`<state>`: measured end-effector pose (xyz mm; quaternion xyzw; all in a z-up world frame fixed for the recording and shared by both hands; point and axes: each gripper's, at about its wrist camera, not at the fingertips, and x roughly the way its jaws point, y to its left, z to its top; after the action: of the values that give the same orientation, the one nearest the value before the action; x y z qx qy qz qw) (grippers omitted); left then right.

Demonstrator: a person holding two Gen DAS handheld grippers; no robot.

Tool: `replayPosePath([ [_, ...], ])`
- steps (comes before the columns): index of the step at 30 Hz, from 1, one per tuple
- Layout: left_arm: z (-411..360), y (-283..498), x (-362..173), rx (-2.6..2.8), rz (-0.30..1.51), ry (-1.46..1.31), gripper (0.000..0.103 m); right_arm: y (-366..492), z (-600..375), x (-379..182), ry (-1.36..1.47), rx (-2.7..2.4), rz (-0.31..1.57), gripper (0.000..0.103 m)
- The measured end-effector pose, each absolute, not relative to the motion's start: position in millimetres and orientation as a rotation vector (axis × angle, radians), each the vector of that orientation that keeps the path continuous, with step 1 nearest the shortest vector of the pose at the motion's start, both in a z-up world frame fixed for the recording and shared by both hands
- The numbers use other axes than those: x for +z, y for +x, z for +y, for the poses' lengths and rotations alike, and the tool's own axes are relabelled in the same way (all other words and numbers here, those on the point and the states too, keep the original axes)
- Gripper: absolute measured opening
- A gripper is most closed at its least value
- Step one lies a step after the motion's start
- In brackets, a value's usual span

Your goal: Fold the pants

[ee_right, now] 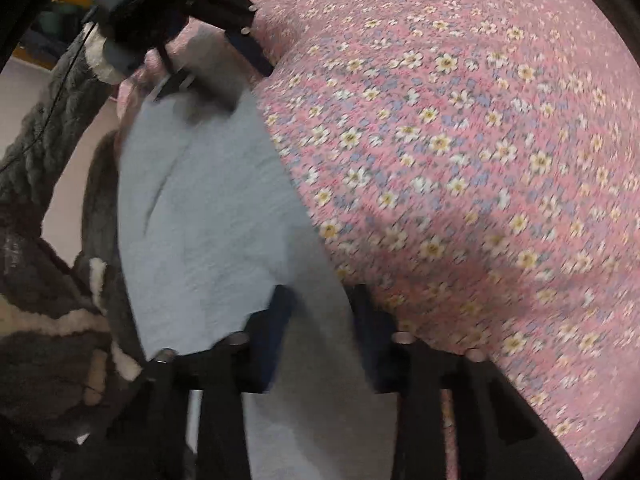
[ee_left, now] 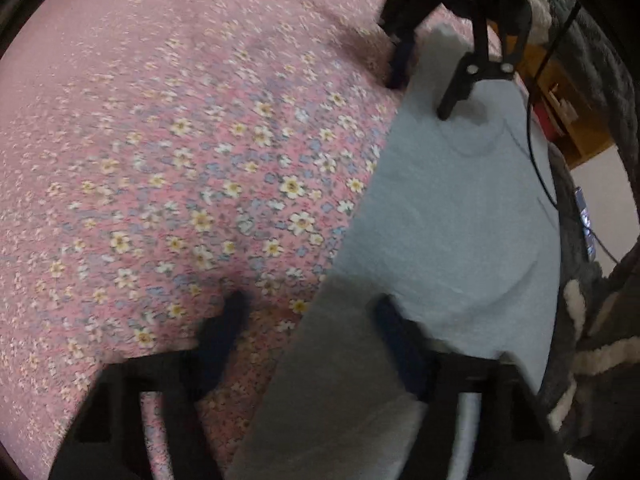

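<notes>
The pants [ee_left: 452, 216] are pale blue-grey cloth, lying as a long strip near the edge of a pink flowered bedspread [ee_left: 180, 152]. My left gripper [ee_left: 312, 312] is open, its fingers straddling one end of the strip. My right gripper [ee_right: 320, 300] is open too, with the cloth's other end [ee_right: 208, 208] passing between its fingers. Each gripper shows in the other's view at the far end: the right one [ee_left: 424, 92] and the left one [ee_right: 224, 80].
A grey fuzzy blanket [ee_right: 48, 288] with cream trim hangs off the bed edge beside the pants. A black cable [ee_left: 536, 152] runs along that edge. Wooden furniture [ee_left: 560, 104] and pale floor [ee_left: 608, 184] lie beyond. The bedspread [ee_right: 460, 140] stretches wide on the other side.
</notes>
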<state>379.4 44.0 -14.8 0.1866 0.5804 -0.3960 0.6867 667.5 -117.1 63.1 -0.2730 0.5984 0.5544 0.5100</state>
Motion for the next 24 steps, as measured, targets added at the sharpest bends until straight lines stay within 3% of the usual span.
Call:
replayPosePath([
  [3, 60.7, 390.3, -5.9, -0.89, 1.33, 0.35, 0.009, 658.5, -114.4, 66.1, -0.692, 1.302, 1.408, 0.015],
  [5, 62.7, 385.0, -3.3, -0.885, 1.322, 0.373, 0.003, 636.6, -108.9, 69.5, -0.73, 1.282, 1.354, 0.008],
  [13, 68.3, 325.9, 17.5, -0.812, 1.217, 0.424, 0.002, 544.9, -96.4, 97.9, -0.917, 1.149, 1.064, 0.004],
  [20, 67.7, 269.8, 74.2, -0.627, 0.985, 0.471, 0.002, 411.8, -113.4, 133.9, -1.145, 0.919, 0.616, 0.004],
  [24, 53.7, 203.1, 97.9, -0.533, 0.867, 0.512, 0.002, 317.6, -113.3, 125.5, -1.327, 0.758, 0.387, 0.004],
])
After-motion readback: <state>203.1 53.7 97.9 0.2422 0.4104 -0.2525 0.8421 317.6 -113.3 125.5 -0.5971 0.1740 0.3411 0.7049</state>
